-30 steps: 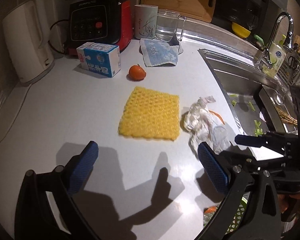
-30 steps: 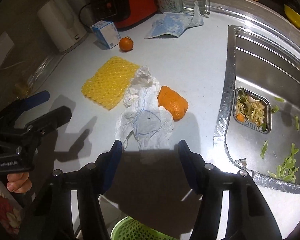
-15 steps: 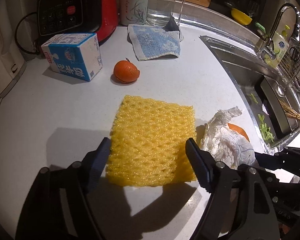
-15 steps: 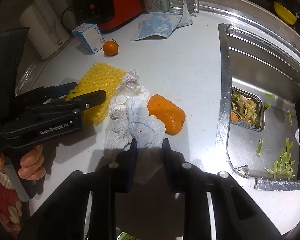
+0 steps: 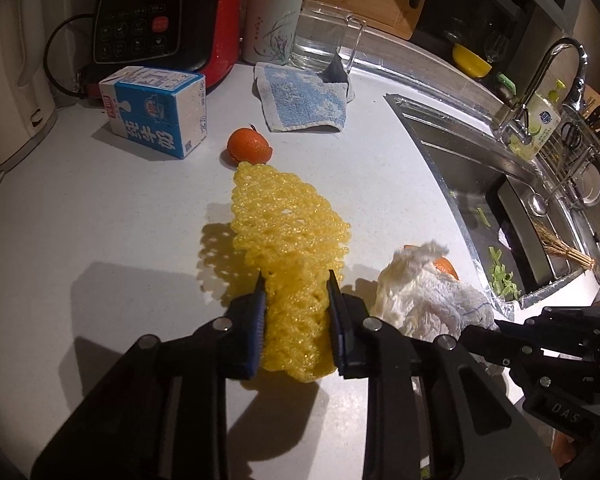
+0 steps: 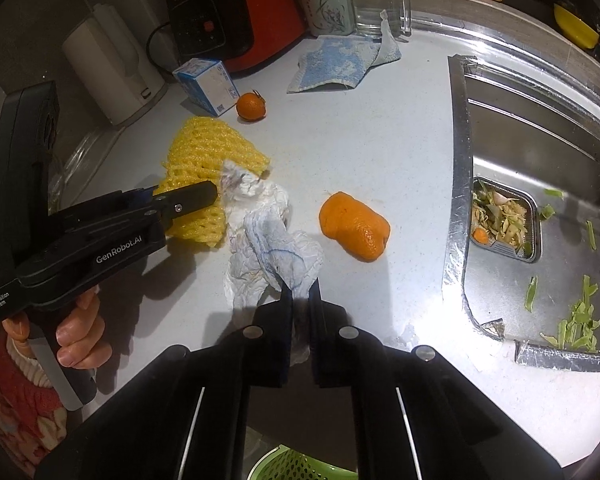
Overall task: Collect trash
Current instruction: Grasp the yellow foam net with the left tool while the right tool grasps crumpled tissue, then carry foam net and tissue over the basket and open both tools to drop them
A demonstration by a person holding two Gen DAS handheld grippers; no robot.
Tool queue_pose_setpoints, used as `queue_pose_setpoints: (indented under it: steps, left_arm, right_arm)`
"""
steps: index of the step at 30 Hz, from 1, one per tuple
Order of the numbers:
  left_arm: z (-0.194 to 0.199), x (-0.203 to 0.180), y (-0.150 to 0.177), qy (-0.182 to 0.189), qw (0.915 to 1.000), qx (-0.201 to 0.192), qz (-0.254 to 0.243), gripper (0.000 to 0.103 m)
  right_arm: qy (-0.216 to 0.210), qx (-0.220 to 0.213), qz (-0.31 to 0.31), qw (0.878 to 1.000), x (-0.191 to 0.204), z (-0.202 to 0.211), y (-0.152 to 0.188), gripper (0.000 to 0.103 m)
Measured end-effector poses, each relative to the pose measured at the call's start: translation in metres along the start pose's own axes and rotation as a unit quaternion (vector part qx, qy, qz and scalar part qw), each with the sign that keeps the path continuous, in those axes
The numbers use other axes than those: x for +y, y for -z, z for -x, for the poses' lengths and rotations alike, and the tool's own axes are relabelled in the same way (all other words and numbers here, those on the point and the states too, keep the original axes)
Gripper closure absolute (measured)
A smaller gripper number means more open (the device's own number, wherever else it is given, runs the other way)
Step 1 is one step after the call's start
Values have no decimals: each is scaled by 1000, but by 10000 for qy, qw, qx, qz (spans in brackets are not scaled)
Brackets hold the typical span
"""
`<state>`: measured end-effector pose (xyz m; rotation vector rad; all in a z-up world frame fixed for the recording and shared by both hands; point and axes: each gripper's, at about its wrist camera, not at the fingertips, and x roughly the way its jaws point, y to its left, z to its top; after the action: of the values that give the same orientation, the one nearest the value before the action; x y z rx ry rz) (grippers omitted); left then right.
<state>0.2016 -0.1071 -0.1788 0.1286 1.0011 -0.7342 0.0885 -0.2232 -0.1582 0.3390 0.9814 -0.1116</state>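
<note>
Left gripper (image 5: pixel 296 312), body lettered "GenRobot.AI" and "Data Acquisition System", jaws closing with the yellow foam net (image 5: pixel 288 236) bunched between the pads, which already press on it; the net's far end lies on the white worktop (image 5: pixel 100 220). A hand (image 6: pixel 76 328) in a patterned red sleeve holds the grip, pointing steeply down. Right gripper (image 6: pixel 300 292), jaws together, clamped on the crumpled white tissue (image 6: pixel 268 248) just beside an orange peel (image 6: pixel 354 226). Beyond: a tangerine (image 5: pixel 249 147), a blue-and-white carton (image 5: pixel 156 116) with print probably Chinese, and a green basket (image 6: pixel 300 464) below.
</note>
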Motion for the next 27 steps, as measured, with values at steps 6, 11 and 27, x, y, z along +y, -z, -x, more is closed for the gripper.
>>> queue_pose_setpoints:
  steps: [6,11,27]
  left_arm:
    - [43,-11,12,-24,9995,-239,220,77]
    - [77,-36,38,-147,9986,-327,384,77]
    - [134,-169,159,-669,9911,-134,1142,77]
  right_arm:
    - [-143,-135,249,9995,4,30,12,95]
    - [-250,-134,493,9984,-1,60,34,95]
    - [-688,101,1588,9849,-48,142,140,95]
